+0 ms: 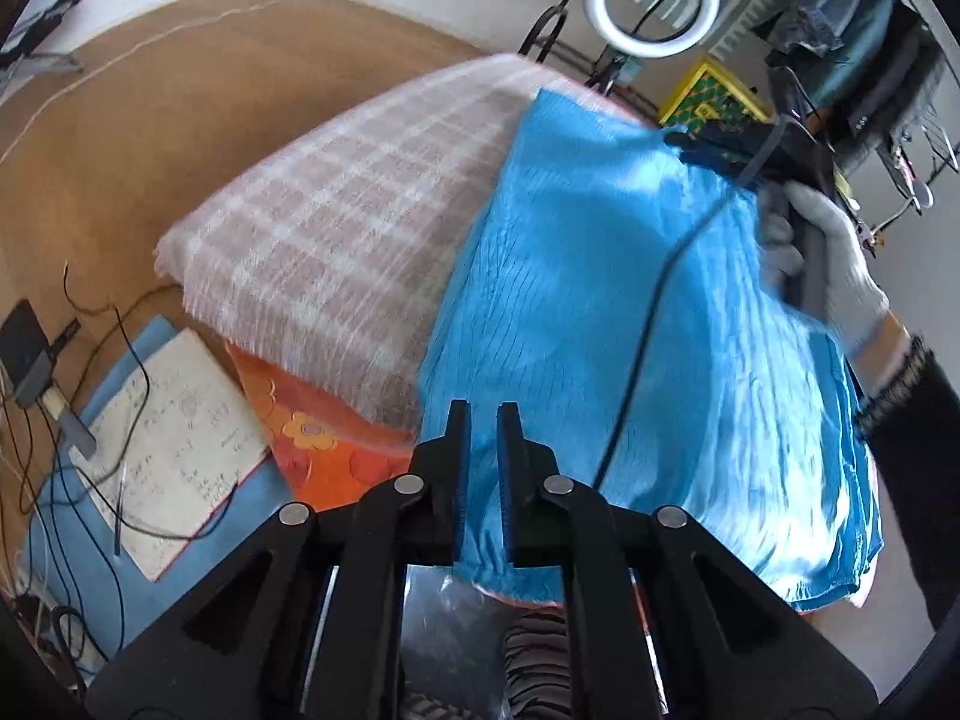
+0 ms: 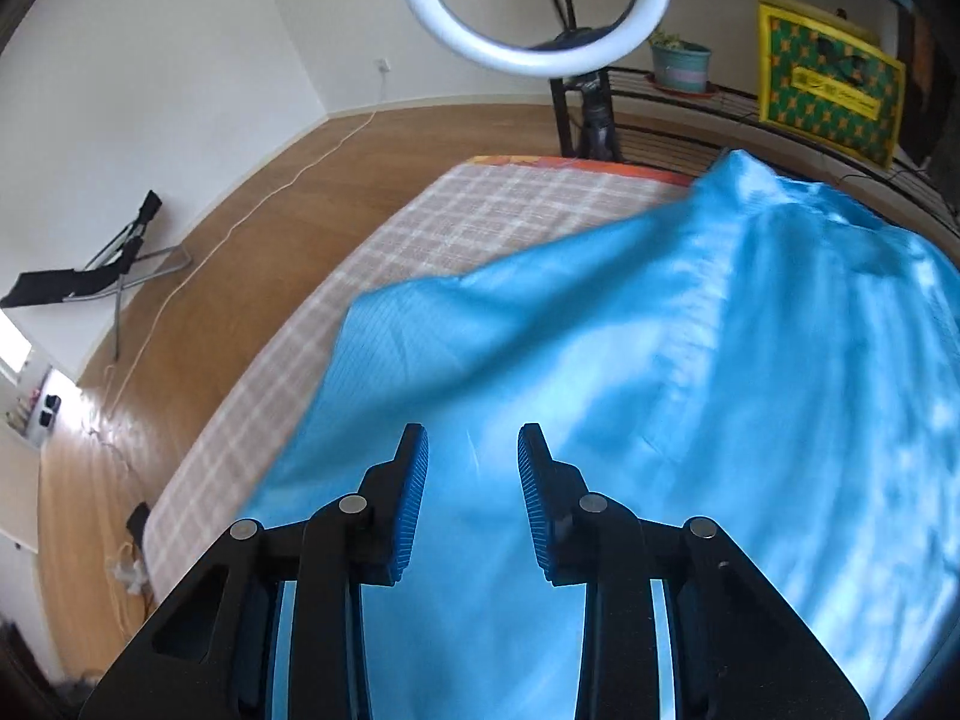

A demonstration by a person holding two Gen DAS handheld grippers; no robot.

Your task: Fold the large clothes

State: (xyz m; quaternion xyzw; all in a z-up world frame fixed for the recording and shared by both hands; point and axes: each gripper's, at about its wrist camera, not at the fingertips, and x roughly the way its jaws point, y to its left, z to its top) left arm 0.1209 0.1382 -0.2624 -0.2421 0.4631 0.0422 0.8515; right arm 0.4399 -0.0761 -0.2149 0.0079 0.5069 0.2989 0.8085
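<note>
A large shiny blue garment lies spread over the right part of a bed covered by a beige plaid blanket. My left gripper is shut on the garment's near hem, and the cloth bunches between its pads. A white-gloved hand holds my right gripper over the garment's far right edge. In the right wrist view the right gripper hovers just above the blue garment. Its jaws stand apart with no cloth between the pads.
An orange floral sheet shows under the plaid blanket. A notebook and tangled cables lie on the floor at the left. Behind the bed are a ring light, a black rack with a potted plant, and a yellow-green bag.
</note>
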